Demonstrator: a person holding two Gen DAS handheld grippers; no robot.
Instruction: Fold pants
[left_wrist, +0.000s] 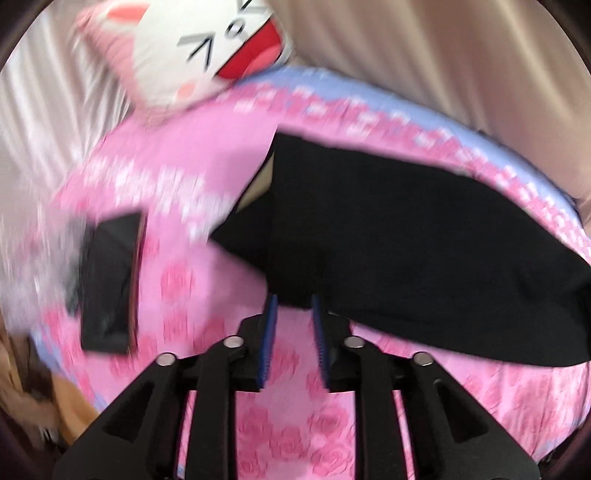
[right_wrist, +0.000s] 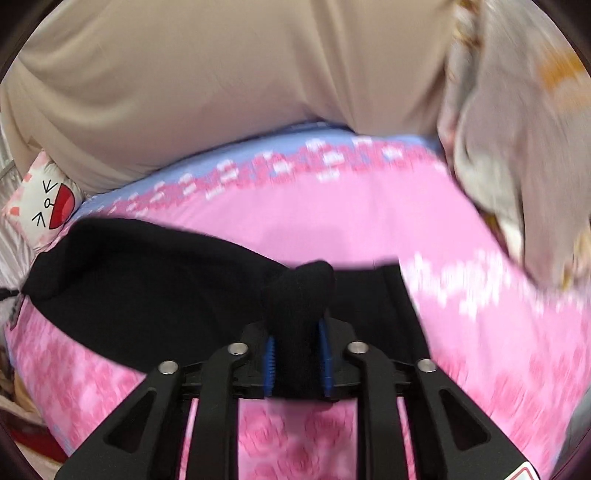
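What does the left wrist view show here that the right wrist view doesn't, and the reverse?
Only the left wrist view: a flat black object lying on the bedsheet and the left gripper at the pants' edge. Only the right wrist view: a grey patterned quilt and the right gripper with bunched cloth between its pads. Both: the black pants, the pink bedsheet, the cat pillow.
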